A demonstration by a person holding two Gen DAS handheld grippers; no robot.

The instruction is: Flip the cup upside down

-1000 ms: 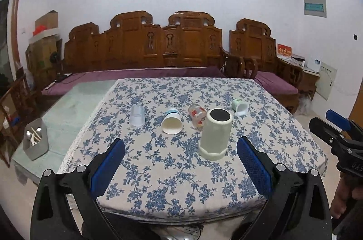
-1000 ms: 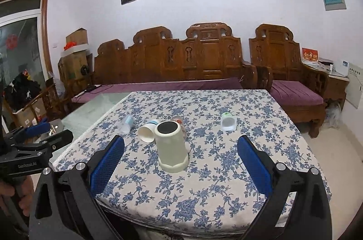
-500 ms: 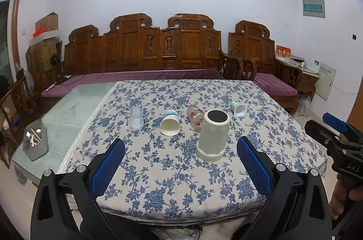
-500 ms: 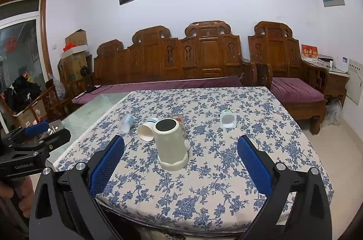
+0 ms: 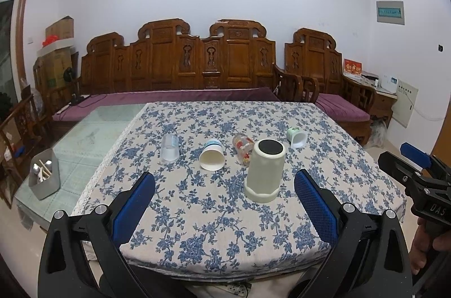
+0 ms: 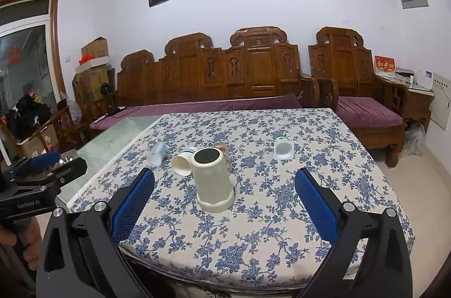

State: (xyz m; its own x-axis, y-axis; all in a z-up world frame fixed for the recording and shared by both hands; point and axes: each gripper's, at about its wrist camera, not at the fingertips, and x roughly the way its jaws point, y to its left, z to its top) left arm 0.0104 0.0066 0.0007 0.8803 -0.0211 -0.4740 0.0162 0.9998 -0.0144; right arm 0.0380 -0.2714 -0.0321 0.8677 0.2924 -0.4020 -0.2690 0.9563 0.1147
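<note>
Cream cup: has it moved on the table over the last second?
No. The cream cup keeps its spot beside the paper cup; only the view shifted slightly.

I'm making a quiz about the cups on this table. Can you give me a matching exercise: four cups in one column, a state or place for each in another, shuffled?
Cups:
1. cream cup
2. paper cup
3. clear plastic cup
4. green-and-white cup

States:
A. farthest left
B. farthest right, on its side
C. upside down, dark base on top
D. on its side, white mouth toward camera

Pairs: 1-C, 2-D, 3-A, 4-B
</note>
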